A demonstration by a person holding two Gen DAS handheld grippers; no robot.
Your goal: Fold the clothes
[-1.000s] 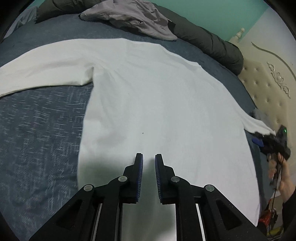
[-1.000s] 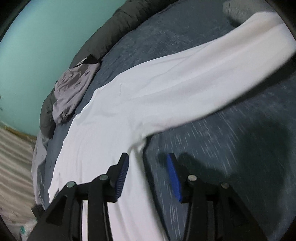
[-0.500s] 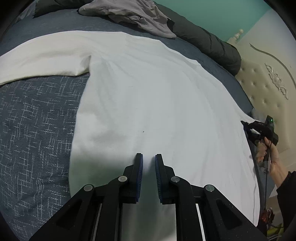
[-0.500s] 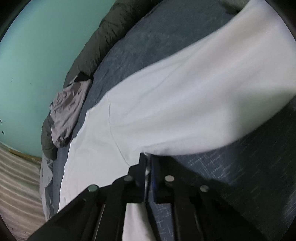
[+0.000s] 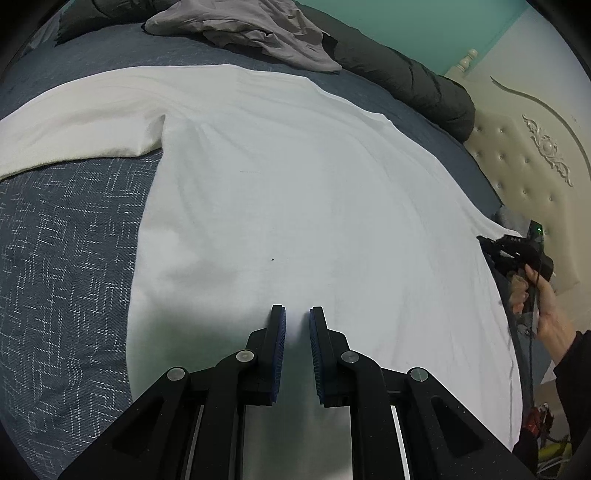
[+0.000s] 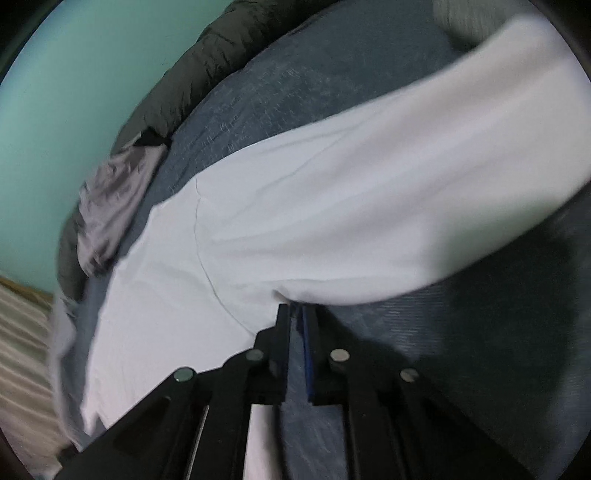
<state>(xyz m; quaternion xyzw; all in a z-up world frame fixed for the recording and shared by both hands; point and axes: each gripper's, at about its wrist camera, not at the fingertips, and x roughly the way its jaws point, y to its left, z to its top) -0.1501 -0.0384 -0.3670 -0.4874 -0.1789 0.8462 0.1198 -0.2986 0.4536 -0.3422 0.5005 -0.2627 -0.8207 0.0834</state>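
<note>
Found the left gripper low over the near hem of the white long-sleeved shirt, blue pads a thin gap apart, nothing pinched between. Saw that shirt spread flat on the blue bed cover, one sleeve stretched out to the side. Caught the right gripper just closing, now nearly shut on a bit of white cloth at the armpit, right at the meeting of sleeve and body. Looked soft, thin and light: likely to droop, bunch up and slide a little on the cover, not likely to break. Probably best to pinch at edges and seams, such as the hem corners, the armpit and the cuff, not in the flat middle. Probably called for a slow, gentle pull, or else wrinkles. Farther back, spotted a crumpled grey garment lying apart from the shirt, then a dark puffy blanket along the far edge, a cream headboard and a green wall.
</note>
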